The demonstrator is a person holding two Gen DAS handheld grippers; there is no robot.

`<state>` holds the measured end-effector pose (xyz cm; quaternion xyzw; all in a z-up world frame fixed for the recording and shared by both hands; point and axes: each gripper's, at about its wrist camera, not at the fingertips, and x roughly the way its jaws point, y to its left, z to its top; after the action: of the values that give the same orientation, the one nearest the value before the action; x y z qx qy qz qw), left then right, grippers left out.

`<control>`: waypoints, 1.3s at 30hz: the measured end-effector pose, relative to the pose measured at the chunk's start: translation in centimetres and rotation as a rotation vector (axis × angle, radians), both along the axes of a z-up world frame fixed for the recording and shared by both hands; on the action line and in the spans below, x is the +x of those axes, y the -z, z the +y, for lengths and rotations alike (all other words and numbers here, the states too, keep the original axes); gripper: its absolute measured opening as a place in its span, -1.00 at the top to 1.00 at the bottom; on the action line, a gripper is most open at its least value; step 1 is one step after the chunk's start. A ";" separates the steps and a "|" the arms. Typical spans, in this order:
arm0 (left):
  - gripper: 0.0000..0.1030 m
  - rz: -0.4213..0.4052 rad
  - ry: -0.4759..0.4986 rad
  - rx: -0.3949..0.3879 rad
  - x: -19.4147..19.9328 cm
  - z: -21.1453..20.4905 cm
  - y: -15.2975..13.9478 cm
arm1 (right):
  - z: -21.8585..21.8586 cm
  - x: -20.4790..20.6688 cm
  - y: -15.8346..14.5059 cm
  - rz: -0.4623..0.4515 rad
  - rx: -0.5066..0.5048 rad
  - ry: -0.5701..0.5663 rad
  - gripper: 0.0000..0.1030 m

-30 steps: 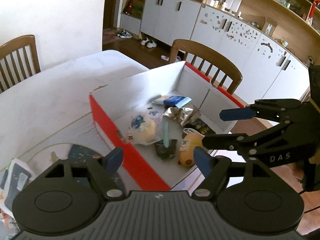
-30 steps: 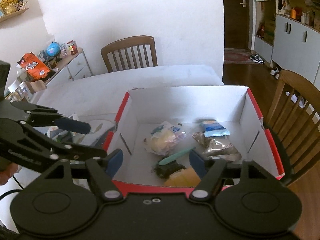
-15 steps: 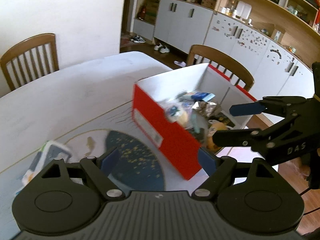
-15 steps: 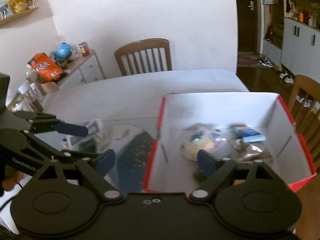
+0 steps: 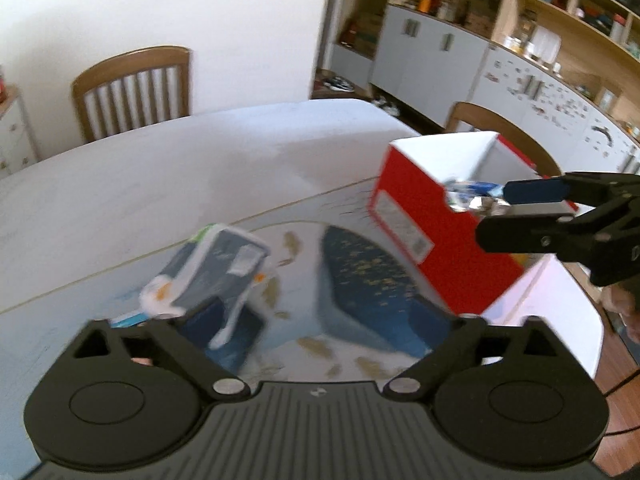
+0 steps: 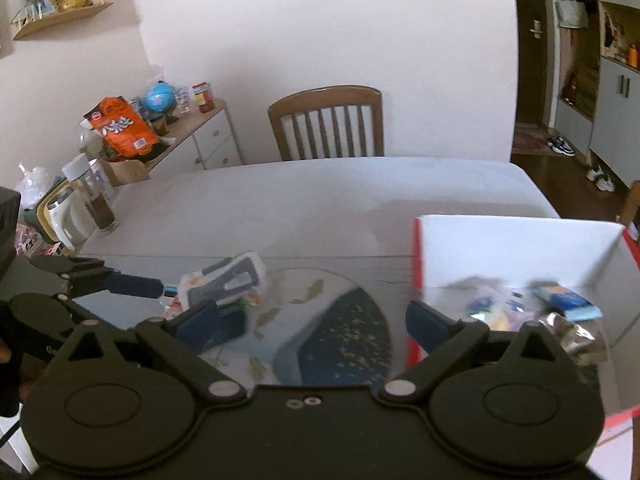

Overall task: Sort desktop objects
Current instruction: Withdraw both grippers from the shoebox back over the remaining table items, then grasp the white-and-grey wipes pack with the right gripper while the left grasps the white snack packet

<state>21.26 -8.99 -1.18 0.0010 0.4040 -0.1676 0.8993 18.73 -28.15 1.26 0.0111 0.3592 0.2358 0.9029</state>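
Both tools have swung from the box [image 5: 436,236] toward the packet [image 5: 216,268] at ten o'clock, jaws opening wide, empty

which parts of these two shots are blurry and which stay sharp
Left wrist view: the red box and the white pouch on the table smear with motion blur, while the left gripper stays crisp. Right wrist view: the box contents streak, yet the far chair reads sharp; fisheye bends the walls.

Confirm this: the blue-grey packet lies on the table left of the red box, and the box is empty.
Wrong about the box. The right wrist view shows the red box holding several items, among them a blue packet and a foil wrapper. The blue-grey packet does lie on the table to its left.
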 end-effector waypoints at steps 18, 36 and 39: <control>-1.00 0.045 -0.180 -0.009 -0.5 7.5 4.3 | 8.5 2.8 2.2 -0.002 -0.060 -0.111 -0.99; -1.00 0.070 -0.195 0.046 1.4 8.6 8.4 | 12.6 5.2 6.5 0.177 -0.033 -0.044 -0.97; -1.00 0.064 -0.204 0.061 1.9 8.4 9.0 | 13.2 5.8 7.0 0.202 -0.030 -0.022 -0.96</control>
<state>23.21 -0.54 -10.17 -0.0182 0.4353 -0.0628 0.8979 24.57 -14.90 -5.74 0.0170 0.4520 0.2381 0.8595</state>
